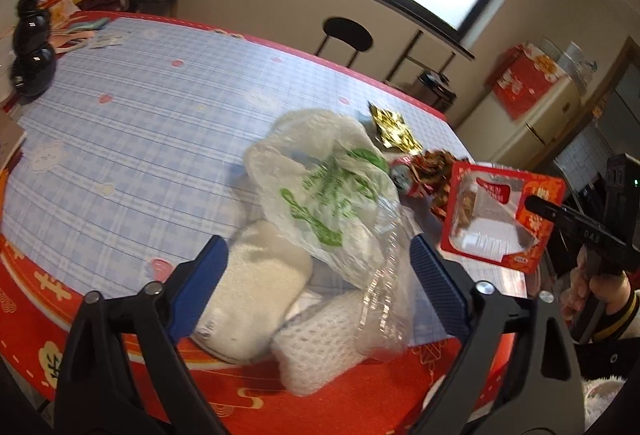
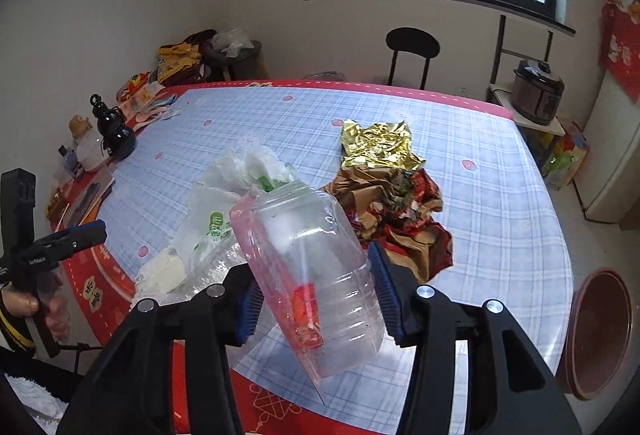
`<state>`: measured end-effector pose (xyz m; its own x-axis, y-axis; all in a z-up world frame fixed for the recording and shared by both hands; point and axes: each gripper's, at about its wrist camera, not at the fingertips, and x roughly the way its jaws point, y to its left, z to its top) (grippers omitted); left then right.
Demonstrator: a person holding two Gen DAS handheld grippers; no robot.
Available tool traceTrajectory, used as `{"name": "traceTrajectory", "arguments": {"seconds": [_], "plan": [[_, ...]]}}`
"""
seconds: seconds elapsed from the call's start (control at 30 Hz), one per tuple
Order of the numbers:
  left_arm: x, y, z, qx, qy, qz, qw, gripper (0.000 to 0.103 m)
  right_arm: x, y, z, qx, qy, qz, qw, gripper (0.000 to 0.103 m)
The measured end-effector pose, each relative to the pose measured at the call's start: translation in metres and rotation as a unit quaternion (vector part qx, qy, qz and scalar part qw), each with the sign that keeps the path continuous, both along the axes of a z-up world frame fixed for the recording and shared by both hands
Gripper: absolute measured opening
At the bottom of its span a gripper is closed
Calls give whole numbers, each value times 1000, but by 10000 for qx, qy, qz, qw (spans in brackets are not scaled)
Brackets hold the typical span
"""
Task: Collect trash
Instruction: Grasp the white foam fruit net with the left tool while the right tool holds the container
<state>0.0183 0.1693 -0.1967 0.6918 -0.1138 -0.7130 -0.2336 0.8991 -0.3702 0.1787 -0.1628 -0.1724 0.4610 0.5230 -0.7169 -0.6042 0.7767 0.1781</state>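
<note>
My right gripper point(image 2: 314, 287) is shut on a clear plastic snack package with a red card back point(image 2: 308, 271) and holds it above the table's near edge. In the left wrist view the package point(image 1: 500, 219) hangs at the right, in the right gripper point(image 1: 536, 203). My left gripper point(image 1: 320, 259) is open around a pile of white foam wraps point(image 1: 260, 299) and a white plastic bag with green print point(image 1: 320, 187). A crumpled gold foil wrapper point(image 2: 378, 147) and a red-brown crumpled wrapper point(image 2: 400, 211) lie on the table beyond.
The table has a blue checked cloth point(image 2: 480, 195) with a red border. A black gourd-shaped bottle point(image 2: 114, 131) and clutter stand at its far left. A chair point(image 2: 412, 47) and a rice cooker point(image 2: 538, 91) stand behind. A brown basin point(image 2: 600, 331) sits on the floor at right.
</note>
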Motion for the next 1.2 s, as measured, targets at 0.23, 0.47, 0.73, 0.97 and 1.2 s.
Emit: {"name": "traceTrajectory", "arguments": {"seconds": [0.23, 0.47, 0.73, 0.97, 1.2], "plan": [[23, -30, -13, -183, 213, -499, 9984, 69, -8, -36, -1, 159, -11, -401, 9991, 49], [20, -11, -16, -221, 300, -183, 9991, 68, -16, -59, -11, 228, 124, -616, 9978, 49], [-1, 1, -25, -309, 517, -142, 9981, 65, -17, -55, -17, 278, 225, -560, 9978, 49], [-22, -12, -47, -465, 929, -285, 9942, 65, -19, -45, -19, 271, 258, -384, 9986, 49], [-29, -10, -74, -944, 1224, 2, 9880, 44, -19, -42, -18, 249, 256, -273, 9990, 49]]}}
